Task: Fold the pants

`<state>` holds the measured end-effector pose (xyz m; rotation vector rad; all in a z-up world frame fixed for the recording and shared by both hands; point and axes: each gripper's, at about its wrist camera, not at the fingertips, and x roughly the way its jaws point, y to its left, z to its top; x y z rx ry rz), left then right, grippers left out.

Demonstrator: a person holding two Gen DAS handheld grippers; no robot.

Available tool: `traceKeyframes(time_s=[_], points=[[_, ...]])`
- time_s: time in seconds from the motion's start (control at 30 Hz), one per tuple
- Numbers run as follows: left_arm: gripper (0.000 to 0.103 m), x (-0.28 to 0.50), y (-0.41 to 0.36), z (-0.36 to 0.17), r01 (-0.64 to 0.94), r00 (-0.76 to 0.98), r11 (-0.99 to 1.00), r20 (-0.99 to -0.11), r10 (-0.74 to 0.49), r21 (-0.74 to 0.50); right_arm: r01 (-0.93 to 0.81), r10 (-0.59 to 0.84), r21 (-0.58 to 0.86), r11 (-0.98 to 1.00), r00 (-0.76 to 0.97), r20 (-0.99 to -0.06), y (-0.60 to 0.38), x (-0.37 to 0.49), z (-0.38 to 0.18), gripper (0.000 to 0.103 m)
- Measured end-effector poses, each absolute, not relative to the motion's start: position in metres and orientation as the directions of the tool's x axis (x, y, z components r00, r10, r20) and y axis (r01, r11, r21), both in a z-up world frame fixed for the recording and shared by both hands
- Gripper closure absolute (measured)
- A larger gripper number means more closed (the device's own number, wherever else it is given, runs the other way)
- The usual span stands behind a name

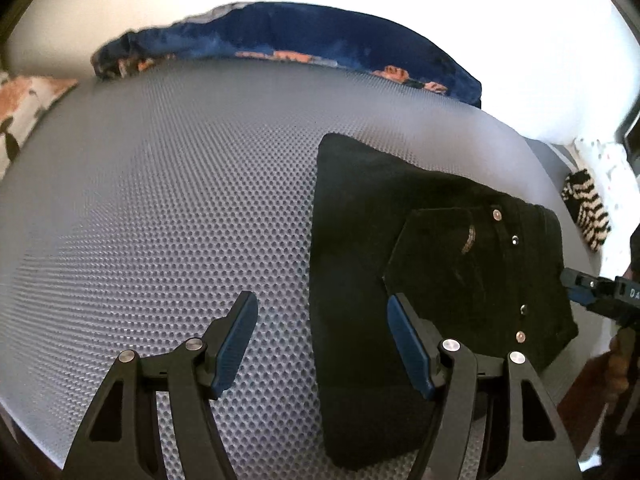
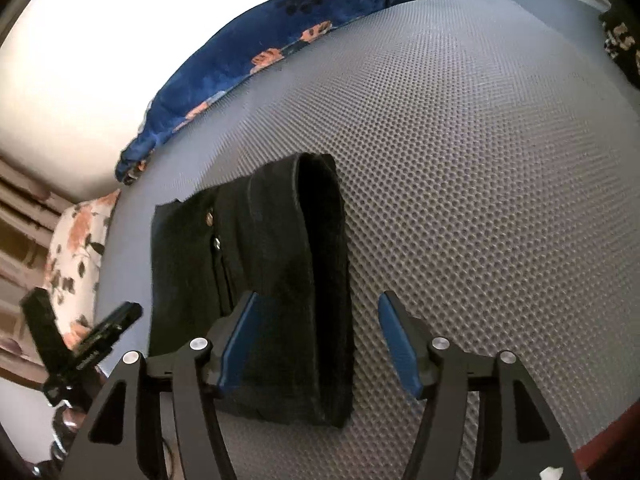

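Roughly centred on grey honeycomb mat: black pants, folded into a thick rectangular bundle, lying flat.

Left wrist view, left to right:
- Bare mat at left; floral pillow at far left edge, blue floral blanket along far edge.
- Left gripper released, nothing between blue pads. Left finger over bare mat, right finger over near part of bundle.
- Pants ahead and right of jaws; long axis running from near edge away toward far side. Back pocket face up, rivets and waistband end pointing right.
- Right gripper just beside waistband edge at right, contact not discernible.
- Striped cloth beyond, at right edge.

Right wrist view, left to right:
- Left gripper blurred at lower left, beside bundle's left edge.
- Pants ahead and left of centre, long axis running away from camera; rounded fold along right side, rivets on left half.
- Right gripper unclenched, holding nothing. Left finger over bundle, right finger over bare mat; folded edge lying between the two.
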<state>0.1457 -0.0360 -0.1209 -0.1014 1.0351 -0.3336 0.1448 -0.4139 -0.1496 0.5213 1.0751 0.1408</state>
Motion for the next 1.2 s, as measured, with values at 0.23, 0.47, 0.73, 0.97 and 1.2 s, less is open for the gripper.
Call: traceKeyframes(time_s=[0.23, 0.47, 0.73, 0.97, 1.2], points=[[0.035, 0.162, -0.034, -0.136, 0.227, 0.341, 0.906, -0.843, -0.416, -0.356, 0.054, 0.502, 0.573, 0.818, 0.418, -0.757, -0.418, 0.155, -0.167, 0.041], [0.037, 0.177, -0.034, -0.148, 0.203, 0.27, 0.878, -0.837, -0.476, -0.434, 0.035, 0.583, 0.638, 0.769, 0.37, -0.723, -0.434, 0.159, -0.188, 0.041], [0.044, 0.175, -0.05, -0.151, 0.271, 0.22, 0.841, -0.82, -0.528, -0.469, -0.019, 0.689, 0.728, 0.685, 0.341, -0.64, -0.45, 0.157, -0.198, 0.052], [0.044, 0.202, -0.068, -0.154, 0.256, 0.211, 0.826, -0.805, -0.554, -0.502, -0.06, 0.727, 0.749, 0.66, 0.303, -0.616, -0.444, 0.168, -0.202, 0.056], [0.043, 0.217, -0.086, -0.155, 0.288, 0.216, 0.819, -0.799, -0.561, -0.497, -0.083, 0.757, 0.775, 0.627, 0.298, -0.581, -0.439, 0.184, -0.206, 0.056]])
